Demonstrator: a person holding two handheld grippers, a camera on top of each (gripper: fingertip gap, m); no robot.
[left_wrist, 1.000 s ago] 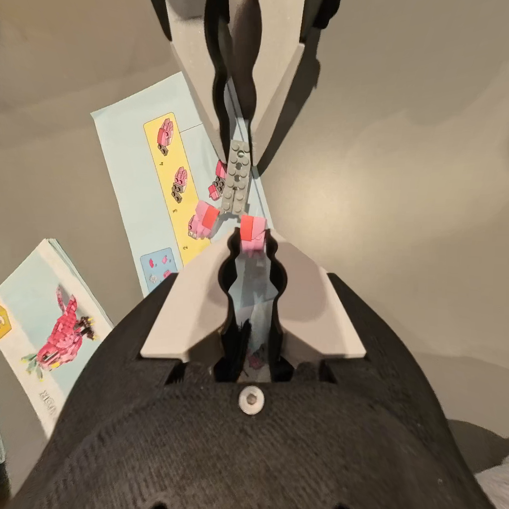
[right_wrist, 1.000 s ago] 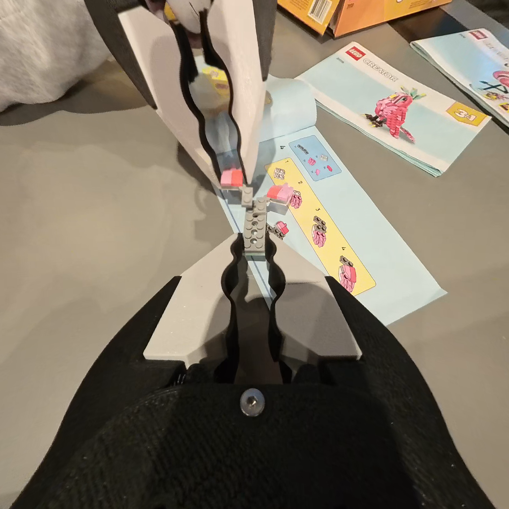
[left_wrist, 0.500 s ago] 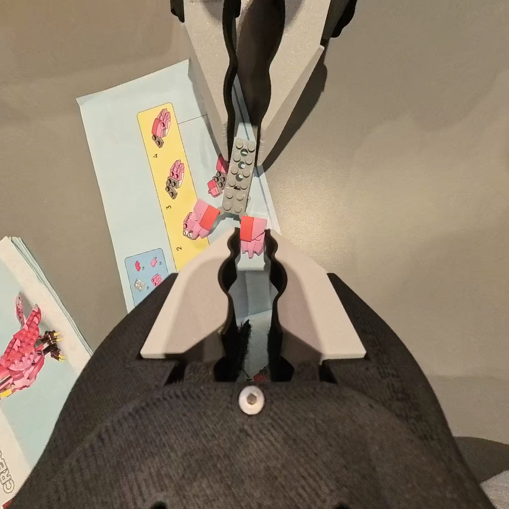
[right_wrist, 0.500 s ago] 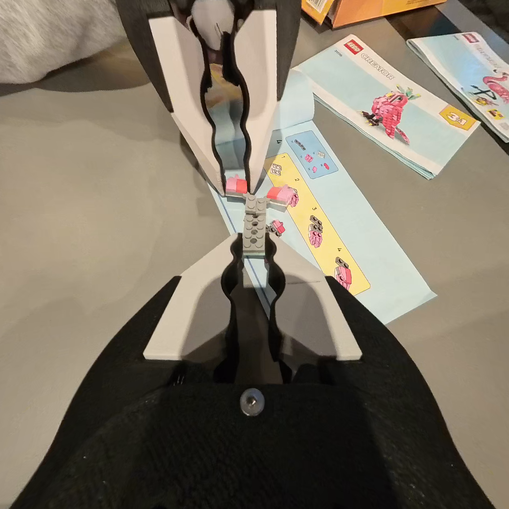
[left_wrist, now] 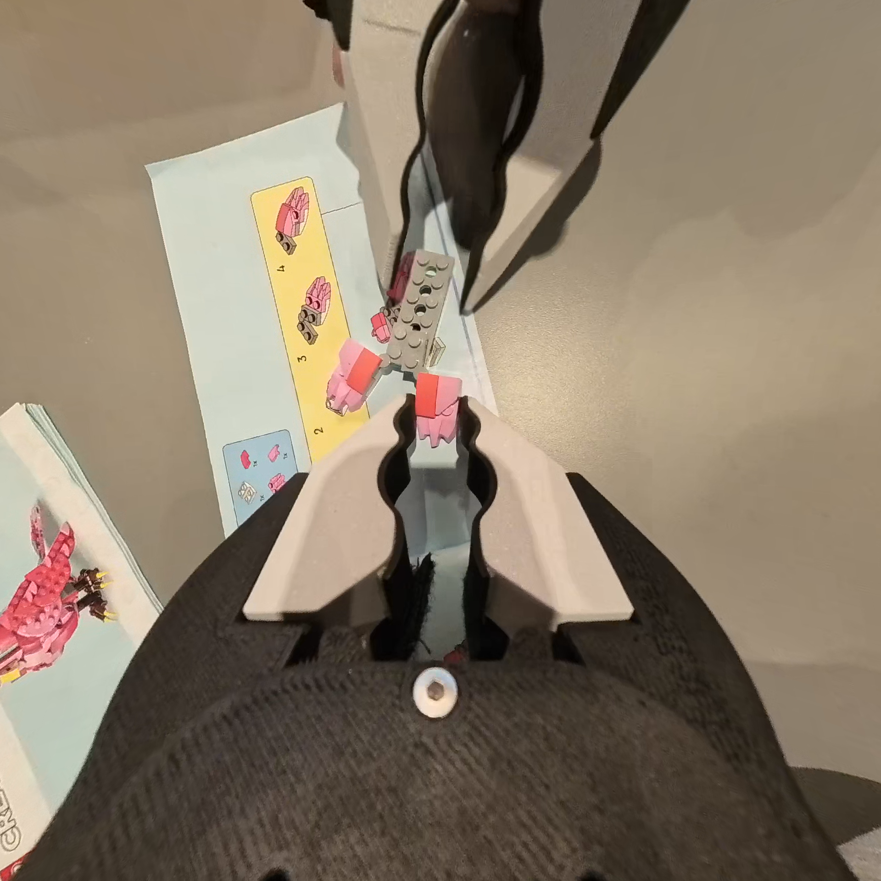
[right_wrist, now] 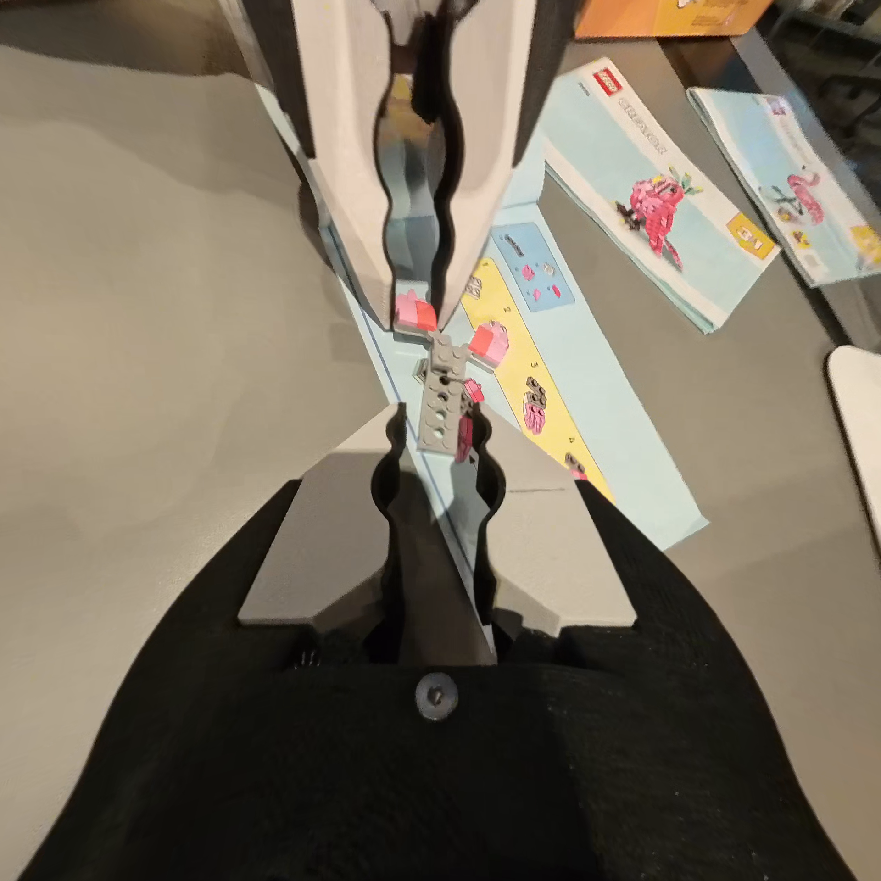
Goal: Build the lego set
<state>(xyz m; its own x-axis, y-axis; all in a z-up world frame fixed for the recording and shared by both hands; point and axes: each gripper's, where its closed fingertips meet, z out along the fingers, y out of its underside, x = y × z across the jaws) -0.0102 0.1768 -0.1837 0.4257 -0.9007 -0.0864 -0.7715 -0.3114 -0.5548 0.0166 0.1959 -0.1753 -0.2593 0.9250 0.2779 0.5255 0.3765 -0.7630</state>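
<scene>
A small lego assembly hangs over the open instruction sheet (left_wrist: 229, 286). It is a grey holed plate (left_wrist: 419, 314) with two pink-and-red feet at one end. My left gripper (left_wrist: 437, 399) is shut on one pink foot (left_wrist: 436, 405) and holds the assembly up. The other pink foot (left_wrist: 355, 376) sticks out free to the side. My right gripper (right_wrist: 441, 412) stands open around the far end of the grey plate (right_wrist: 441, 410), with a gap showing on its left side. A small dark pink piece (right_wrist: 465, 429) sits on the plate's underside.
The grey table (right_wrist: 143, 333) lies below. Two closed instruction booklets (right_wrist: 667, 181) (right_wrist: 801, 181) lie to the right in the right wrist view, an orange box (right_wrist: 667, 19) behind them. A white object (right_wrist: 858, 429) is at the right edge. One booklet (left_wrist: 43, 548) shows in the left wrist view. One gripper's finger ends stand about 4 cm off the other's.
My right gripper has opened and let go of the grey plate. The plate now tilts, held only through the pink foot in my left gripper. Both grippers came closer together.
</scene>
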